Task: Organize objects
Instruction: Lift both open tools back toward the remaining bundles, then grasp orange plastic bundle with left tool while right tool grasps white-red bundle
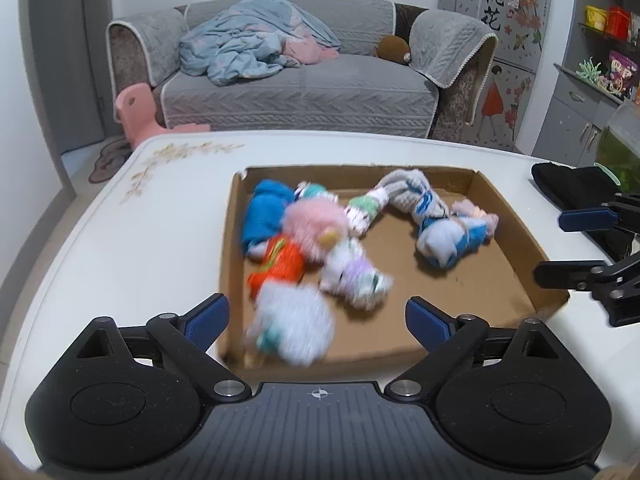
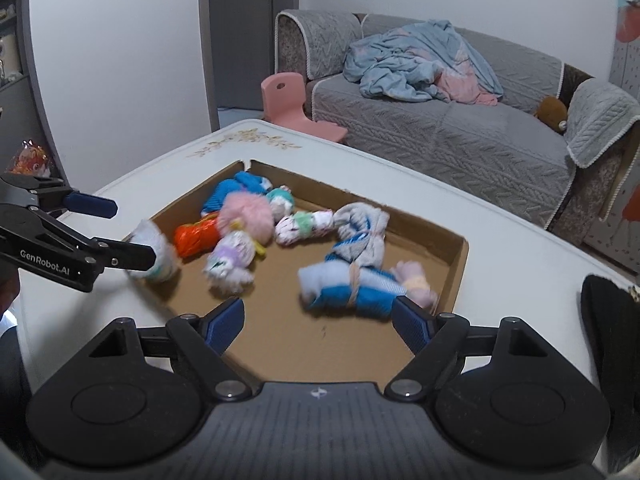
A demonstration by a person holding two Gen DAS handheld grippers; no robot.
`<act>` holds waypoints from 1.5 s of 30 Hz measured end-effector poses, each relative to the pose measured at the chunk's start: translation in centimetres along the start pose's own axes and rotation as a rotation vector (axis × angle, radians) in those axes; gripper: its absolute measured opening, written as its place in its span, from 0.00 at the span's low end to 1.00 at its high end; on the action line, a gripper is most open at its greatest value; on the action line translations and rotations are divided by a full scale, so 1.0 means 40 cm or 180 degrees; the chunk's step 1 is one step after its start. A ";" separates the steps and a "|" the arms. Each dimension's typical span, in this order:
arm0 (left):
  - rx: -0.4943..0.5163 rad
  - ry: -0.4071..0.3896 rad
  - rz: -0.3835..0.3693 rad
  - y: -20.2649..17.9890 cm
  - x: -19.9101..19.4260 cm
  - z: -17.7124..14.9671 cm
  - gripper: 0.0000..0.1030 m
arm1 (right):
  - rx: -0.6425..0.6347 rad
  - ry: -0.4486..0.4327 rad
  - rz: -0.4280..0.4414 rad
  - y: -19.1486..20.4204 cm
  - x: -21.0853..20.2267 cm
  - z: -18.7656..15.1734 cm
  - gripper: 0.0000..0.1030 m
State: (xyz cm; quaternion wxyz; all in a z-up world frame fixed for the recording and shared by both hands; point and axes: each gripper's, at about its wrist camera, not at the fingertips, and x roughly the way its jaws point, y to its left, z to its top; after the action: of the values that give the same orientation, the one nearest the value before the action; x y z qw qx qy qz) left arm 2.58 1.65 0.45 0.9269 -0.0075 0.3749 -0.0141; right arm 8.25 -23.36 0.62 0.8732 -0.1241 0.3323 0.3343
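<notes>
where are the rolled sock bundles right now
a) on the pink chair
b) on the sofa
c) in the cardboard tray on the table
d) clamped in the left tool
c: the sock bundles lie inside the cardboard tray on the white table, and both tools stand open with nothing between their pads.

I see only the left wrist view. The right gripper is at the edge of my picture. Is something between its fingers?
Observer: No. In the right wrist view the right gripper is open, with nothing between its pads.
Operator: What lies ahead of it?
Observer: The blue and white bundle, tied with a tan band, inside the cardboard box.
Operator: And the white fluffy bundle near me?
Observer: From that side the white fluffy bundle looks blurred at the box's corner, beside the lower finger of the left gripper. Whether they touch, I cannot tell.
</notes>
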 end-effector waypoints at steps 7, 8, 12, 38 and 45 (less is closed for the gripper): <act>-0.0140 -0.0036 0.0157 0.046 -0.035 -0.113 0.95 | 0.0075 -0.0085 -0.0057 0.012 -0.061 -0.100 0.78; -0.0131 -0.0027 0.0134 0.043 -0.037 -0.130 0.95 | 0.0093 -0.0086 -0.0090 0.010 -0.064 -0.116 0.78; -0.0085 0.0041 -0.0044 0.006 -0.036 -0.183 0.95 | 0.0212 -0.0057 -0.0112 -0.003 -0.066 -0.187 0.78; -0.0002 0.0041 -0.0698 -0.066 0.021 -0.239 0.96 | 0.0170 -0.0123 -0.0070 0.000 -0.011 -0.317 0.50; 0.0138 -0.0032 -0.0766 -0.082 0.022 -0.250 0.95 | 0.0160 -0.0229 -0.0090 0.004 -0.027 -0.333 0.33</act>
State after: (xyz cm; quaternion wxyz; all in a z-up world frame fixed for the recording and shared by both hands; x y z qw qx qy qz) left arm -3.82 -1.69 -7.27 0.9203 -0.0325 0.3663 -0.1334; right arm 0.92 -29.62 -8.63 0.8920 -0.0947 0.3072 0.3177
